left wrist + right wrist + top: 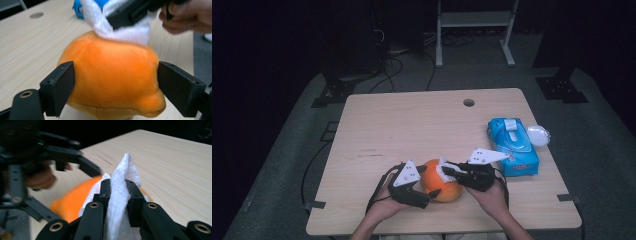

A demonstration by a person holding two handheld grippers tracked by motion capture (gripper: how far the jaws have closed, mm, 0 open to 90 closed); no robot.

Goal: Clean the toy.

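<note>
Where the wooden worktop (412, 125) nears the person's edge, we see the orange plush toy (443, 186) resting on it, with a blue wipes pack (513, 146) well apart toward the right edge. The left gripper (115, 87) straddles the toy, one of its fingers (61, 85) on each flank, touching or just beside the plush; we cannot tell which. The right gripper (119, 191) has its fingers clamped together on a white wipe (123, 173), which lies against the top of the toy.

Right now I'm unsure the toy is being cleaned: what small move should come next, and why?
Probably drag the white wipe across the orange plush toy. The right claw pinches the wipe on its top, and the left claw straddles it to steady it.
</note>
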